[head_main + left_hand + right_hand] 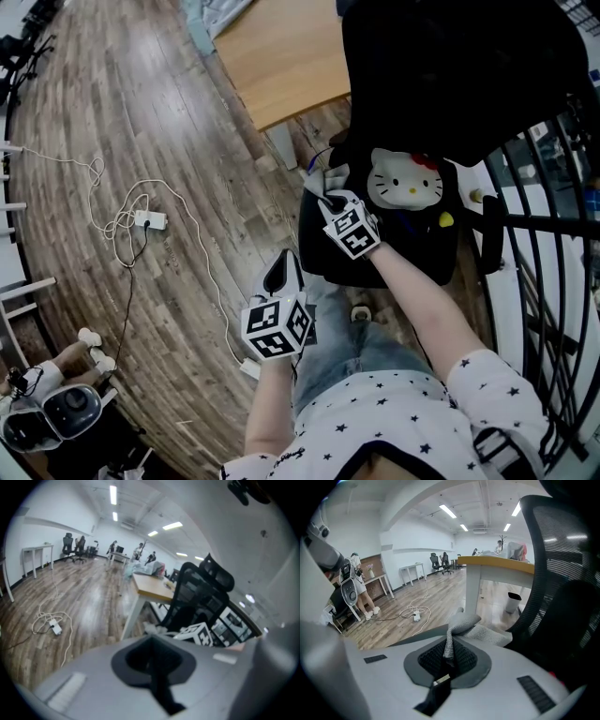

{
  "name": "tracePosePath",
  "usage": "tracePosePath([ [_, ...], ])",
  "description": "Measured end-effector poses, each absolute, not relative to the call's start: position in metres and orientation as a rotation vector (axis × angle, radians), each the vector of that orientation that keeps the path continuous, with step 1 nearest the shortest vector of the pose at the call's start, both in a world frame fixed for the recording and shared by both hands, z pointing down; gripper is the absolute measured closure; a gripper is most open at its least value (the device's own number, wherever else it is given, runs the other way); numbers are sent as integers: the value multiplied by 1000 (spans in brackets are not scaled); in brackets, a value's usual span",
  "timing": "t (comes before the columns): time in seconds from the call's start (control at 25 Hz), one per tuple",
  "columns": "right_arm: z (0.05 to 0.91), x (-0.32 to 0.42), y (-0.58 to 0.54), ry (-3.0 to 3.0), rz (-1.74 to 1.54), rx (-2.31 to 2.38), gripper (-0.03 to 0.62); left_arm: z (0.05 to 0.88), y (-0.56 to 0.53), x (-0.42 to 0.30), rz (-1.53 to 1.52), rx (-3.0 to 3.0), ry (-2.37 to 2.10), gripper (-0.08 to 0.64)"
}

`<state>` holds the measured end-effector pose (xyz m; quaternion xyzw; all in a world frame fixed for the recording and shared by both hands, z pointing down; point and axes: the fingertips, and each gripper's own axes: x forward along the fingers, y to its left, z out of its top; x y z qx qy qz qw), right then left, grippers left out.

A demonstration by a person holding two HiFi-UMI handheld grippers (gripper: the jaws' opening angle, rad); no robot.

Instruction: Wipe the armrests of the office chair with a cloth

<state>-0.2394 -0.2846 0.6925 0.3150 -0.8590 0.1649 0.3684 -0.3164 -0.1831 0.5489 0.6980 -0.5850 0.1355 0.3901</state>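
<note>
The black office chair (441,84) carries a Hello Kitty cushion (405,181) on its seat. My right gripper (328,199) is at the chair's armrest (312,230) on the view's left, shut on a grey-white cloth (322,178). In the right gripper view the cloth (469,627) hangs bunched out of the closed jaws (449,656), with the mesh backrest (562,573) to the right. My left gripper (278,272) is held lower, off the chair, above the floor. Its jaws (152,660) are shut with nothing in them. The other armrest (489,234) is at the right.
A wooden desk (281,56) stands just behind the chair. A power strip with looped white cable (150,220) lies on the wood floor at left. Black railing (553,187) runs along the right. A person's feet (94,347) and a device (56,417) are at bottom left.
</note>
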Motion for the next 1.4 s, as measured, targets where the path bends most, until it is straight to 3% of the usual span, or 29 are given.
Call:
tracePosePath([
  [1.4,693,-251,-178,-2233,385,617,566,536,-121,-309,278,1748,-1566,554],
])
